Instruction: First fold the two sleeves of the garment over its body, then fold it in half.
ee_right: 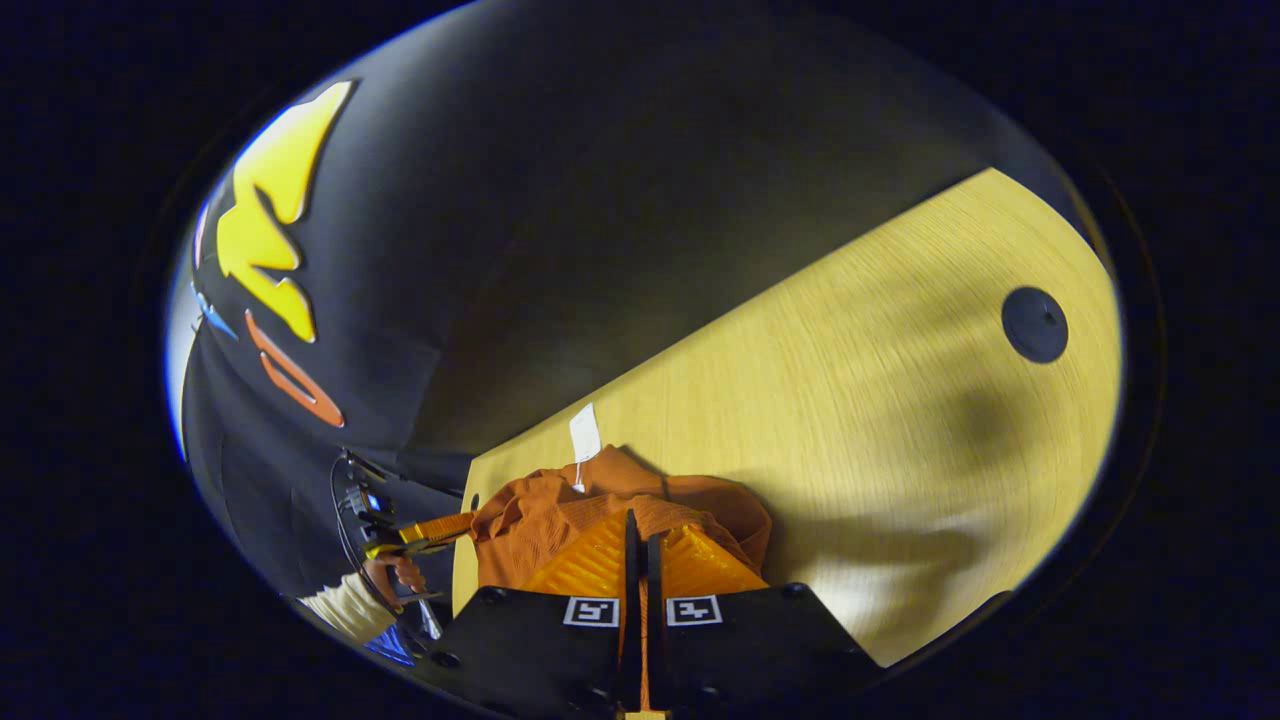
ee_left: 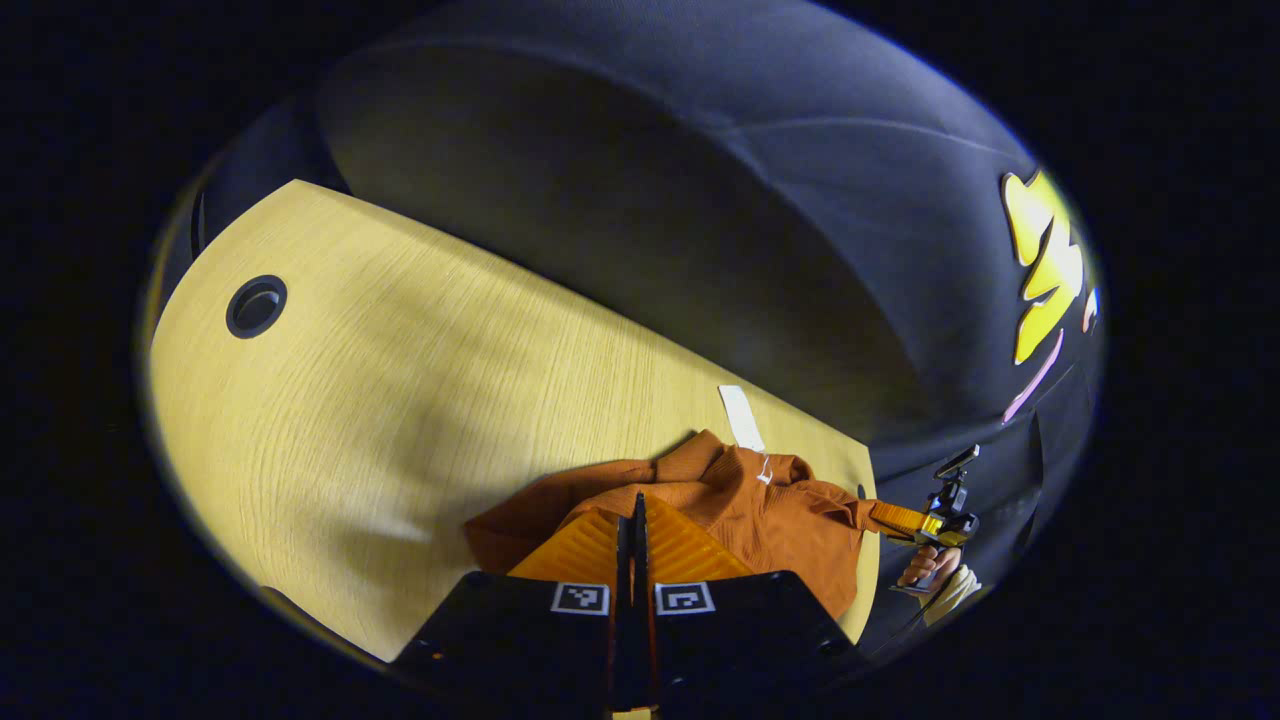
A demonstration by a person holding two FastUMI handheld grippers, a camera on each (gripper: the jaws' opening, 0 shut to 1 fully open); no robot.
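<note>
Two claws are at work on one rust-orange knitted garment (ee_left: 760,510), which lies bunched on a pale wood-grain worktop (ee_left: 380,400), close to the worktop's near edge. In the left gripper view, the left claw (ee_left: 637,515) has its fingers pressed together with a fold of the knit rising directly ahead of the tips; cloth seems to be pinched between them, though the tips hide the contact. Far to its right, the right claw (ee_left: 885,517) reaches in from beyond the worktop edge, touching the garment's side, held by a hand (ee_left: 925,565).

In the right gripper view, the right claw (ee_right: 640,530) is likewise closed, apparently nipping the knit just ahead of it. A white tag (ee_right: 584,435) on a short string lies on the worktop beyond the garment.

The ribbed knit looks soft, light and floppy. It should drape and sag rather than hold a crease, and may slide over the smooth wood. Cuffs and hem corners would be the best places to take hold.

The worktop has a round dark cable hole (ee_left: 256,306) well away to the left claw's left. Behind the worktop hangs the booth's black cloth wall (ee_left: 640,200).
</note>
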